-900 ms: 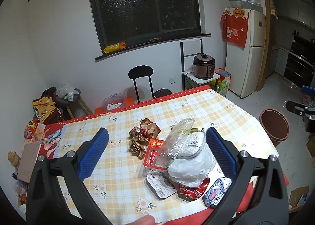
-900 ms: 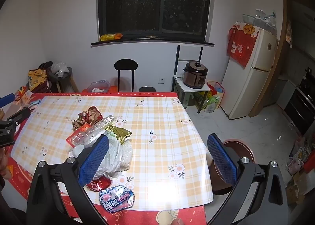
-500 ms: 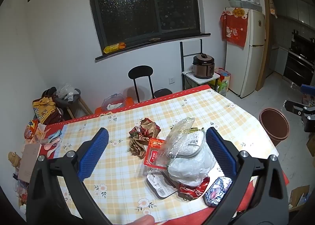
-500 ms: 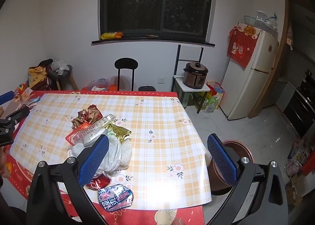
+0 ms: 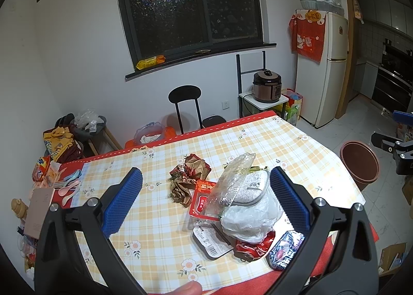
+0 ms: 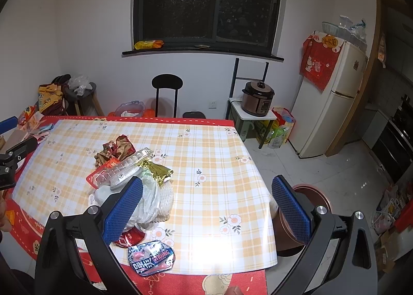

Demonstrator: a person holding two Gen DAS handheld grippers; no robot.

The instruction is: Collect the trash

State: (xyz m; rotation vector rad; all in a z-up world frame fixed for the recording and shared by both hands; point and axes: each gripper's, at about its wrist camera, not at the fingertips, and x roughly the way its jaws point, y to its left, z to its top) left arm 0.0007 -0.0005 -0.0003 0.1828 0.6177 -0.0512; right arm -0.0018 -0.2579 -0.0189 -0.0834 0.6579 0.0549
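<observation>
A pile of trash lies on the checked tablecloth (image 5: 271, 145): a white plastic bag (image 5: 249, 220), a clear plastic tray (image 5: 232, 184), a crumpled brown and red wrapper (image 5: 189, 173), a red packet (image 5: 201, 198) and a blue foil wrapper (image 5: 286, 246). My left gripper (image 5: 206, 202) is open and empty, held above the pile. My right gripper (image 6: 206, 204) is open and empty, above the table's right part; the bag (image 6: 152, 199) and the blue foil wrapper (image 6: 151, 257) sit by its left finger. A brown trash bin (image 5: 360, 163) stands on the floor right of the table, also in the right wrist view (image 6: 313, 199).
A black chair (image 5: 185, 106) stands behind the table. A rice cooker (image 5: 267, 85) sits on a small stand beside a white fridge (image 5: 322, 70). Spoons (image 5: 68, 186) and clutter lie at the table's left end. The table edge is near me.
The right gripper has shifted slightly, so the table and pile sit a bit lower and closer in its view. The left view is nearly unchanged. Both grippers stay open.
</observation>
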